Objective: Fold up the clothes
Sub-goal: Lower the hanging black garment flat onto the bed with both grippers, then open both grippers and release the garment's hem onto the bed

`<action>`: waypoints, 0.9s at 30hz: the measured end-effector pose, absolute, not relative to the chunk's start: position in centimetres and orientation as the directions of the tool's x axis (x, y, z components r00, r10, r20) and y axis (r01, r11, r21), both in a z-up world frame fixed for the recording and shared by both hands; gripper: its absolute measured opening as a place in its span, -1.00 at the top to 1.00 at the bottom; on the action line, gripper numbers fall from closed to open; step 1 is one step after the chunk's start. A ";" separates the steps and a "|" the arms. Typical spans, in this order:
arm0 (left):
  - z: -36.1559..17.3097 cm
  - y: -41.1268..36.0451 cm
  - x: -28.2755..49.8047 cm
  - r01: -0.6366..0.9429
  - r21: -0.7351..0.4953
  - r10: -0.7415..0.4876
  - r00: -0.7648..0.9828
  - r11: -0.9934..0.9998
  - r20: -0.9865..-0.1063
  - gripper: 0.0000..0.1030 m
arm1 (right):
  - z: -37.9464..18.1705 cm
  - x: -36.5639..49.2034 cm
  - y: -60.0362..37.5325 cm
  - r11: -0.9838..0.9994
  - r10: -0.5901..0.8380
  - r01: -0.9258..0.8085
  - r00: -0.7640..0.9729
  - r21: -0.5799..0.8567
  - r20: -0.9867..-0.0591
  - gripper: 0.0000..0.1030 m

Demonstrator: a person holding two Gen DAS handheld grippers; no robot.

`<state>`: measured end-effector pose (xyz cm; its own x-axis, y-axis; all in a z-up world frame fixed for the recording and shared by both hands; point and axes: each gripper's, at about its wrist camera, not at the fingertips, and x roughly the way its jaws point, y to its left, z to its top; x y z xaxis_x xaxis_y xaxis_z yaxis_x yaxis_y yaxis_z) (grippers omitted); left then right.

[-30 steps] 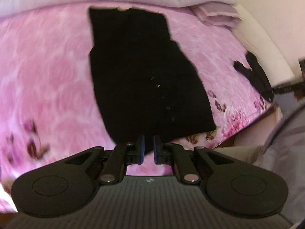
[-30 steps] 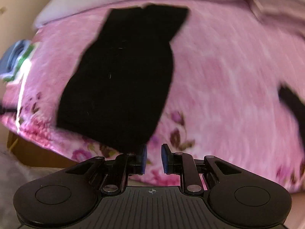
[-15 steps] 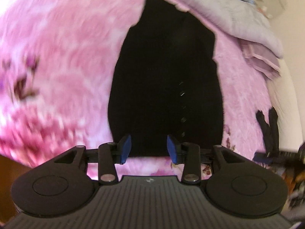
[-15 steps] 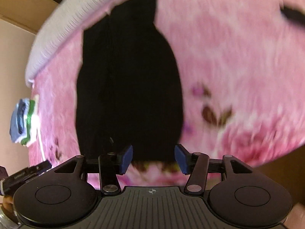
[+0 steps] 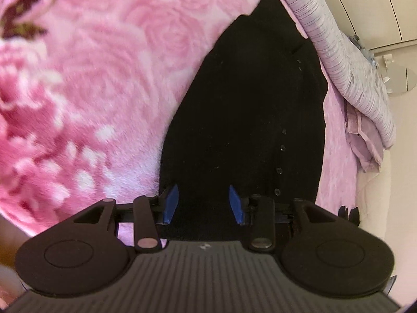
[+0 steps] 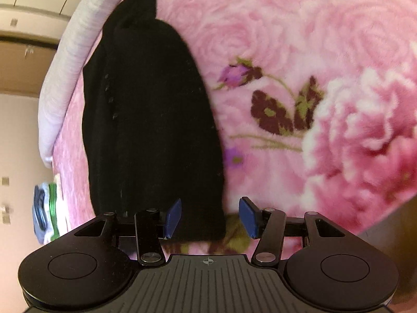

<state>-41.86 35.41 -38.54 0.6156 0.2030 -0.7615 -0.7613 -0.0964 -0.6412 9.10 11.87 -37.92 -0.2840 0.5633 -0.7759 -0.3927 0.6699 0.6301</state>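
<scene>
Progress: black garment (image 5: 245, 120) lies flat on the pink floral blanket (image 5: 104, 78) of the bed, long and narrow, sides apparently already turned in, a row of small buttons showing on its face. Judged partway: a lengthwise fold looks done, the end-to-end fold is left. Its near hem sits at the bed's near edge; its far tip reaches the pale quilt (image 5: 338, 52) bunched along the far side.

Left tool (image 5: 203, 203): jaws spread, having just been opening; blue pads apart over the hem near the garment's left corner. Hem cloth lies between them, not pinched.

Right tool (image 6: 209, 217): jaws spread wide, also just opened; the garment's right hem corner (image 6: 203, 224) lies between the pads, nothing pressed.

Edges and room, left to right: open blanket left of the garment, bare in the left wrist view. Garment down the middle. Right of it, wide open blanket with rose print (image 6: 286, 104), free for moving. Bed's near edge runs just under both tools, so little margin there. Folded items (image 6: 44, 208) sit at the bed's edge on the far side of the garment in the right view, well apart from the tools.
</scene>
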 end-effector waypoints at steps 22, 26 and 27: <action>-38.1 29.0 -41.4 -0.806 -0.590 0.193 0.585 0.036 -0.788 0.97 | -35.2 7.2 7.9 0.611 0.480 -0.656 -0.139 0.444 -0.866 0.81; -37.9 29.3 -40.7 -0.793 -0.609 0.257 0.590 0.010 -0.765 0.36 | -35.5 7.7 7.9 0.658 0.489 -0.587 -0.143 0.472 -0.860 0.36; -38.1 29.7 -40.6 -0.799 -0.601 0.265 0.579 -0.003 -0.771 0.36 | -35.2 8.0 8.0 0.663 0.507 -0.564 -0.145 0.492 -0.850 0.15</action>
